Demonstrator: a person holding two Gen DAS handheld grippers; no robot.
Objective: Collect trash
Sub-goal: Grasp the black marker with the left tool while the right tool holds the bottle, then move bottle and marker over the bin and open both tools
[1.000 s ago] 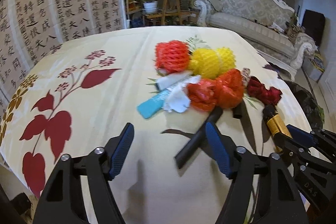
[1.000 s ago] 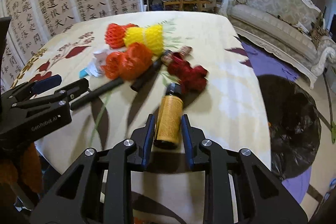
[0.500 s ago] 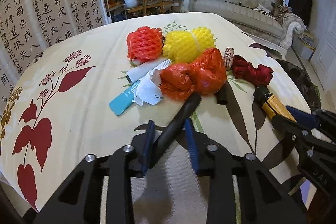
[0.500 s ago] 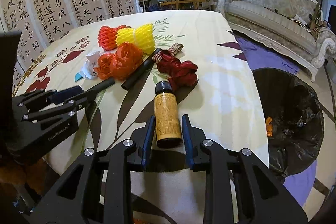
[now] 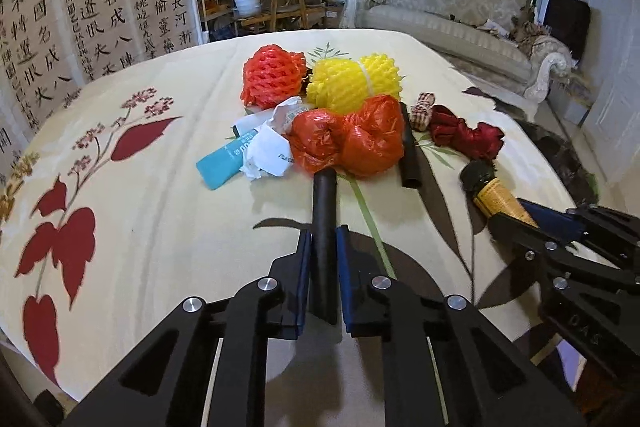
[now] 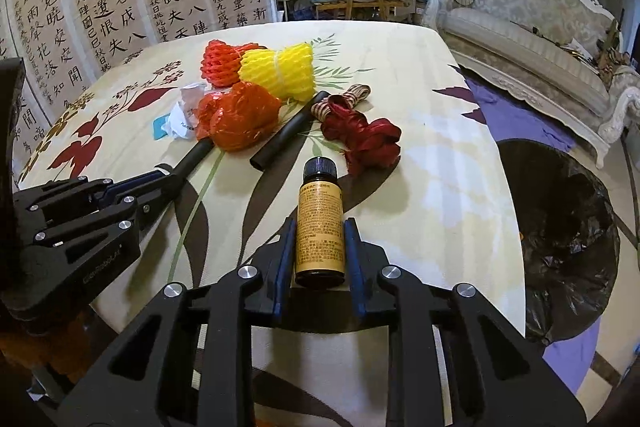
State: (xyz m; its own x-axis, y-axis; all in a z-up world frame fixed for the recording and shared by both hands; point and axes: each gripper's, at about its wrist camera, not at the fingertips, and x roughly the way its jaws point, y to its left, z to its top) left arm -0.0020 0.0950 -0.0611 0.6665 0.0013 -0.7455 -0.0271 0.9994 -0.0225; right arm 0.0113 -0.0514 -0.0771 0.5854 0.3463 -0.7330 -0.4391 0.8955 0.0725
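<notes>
Your left tool (image 5: 323, 259) is clamped on the near end of a black tube (image 5: 324, 223), its blue pads pressed flat to the tube's sides. The tube lies along the tool's line near the surface's (image 5: 160, 207) front edge, which lets you pinch it across its narrow width. Its far end touches the orange bag (image 5: 352, 143).

Your right tool (image 6: 320, 251) has the bottle (image 6: 320, 223) between its pads and the jaws are closing on it. The pads bear on the labelled body, cap pointing away from you. It sits by the surface's front right corner, probably because the bin (image 6: 560, 227) stands on the floor just off that right edge, a short carry away.

The rest of the trash is heaped at mid-surface: red net (image 5: 272, 75) and yellow net (image 5: 352, 83) toward the far edge, then the orange bag, white paper (image 5: 268, 151), a teal packet (image 5: 224, 163), a second tube (image 5: 410, 151), and red ribbon (image 5: 468, 135) toward the right edge.

The bin is lined with a black bag. Its mouth is open, and one small orange scrap (image 6: 521, 235) shows near its rim. You cannot see what else it holds; the inside is too dark.
</notes>
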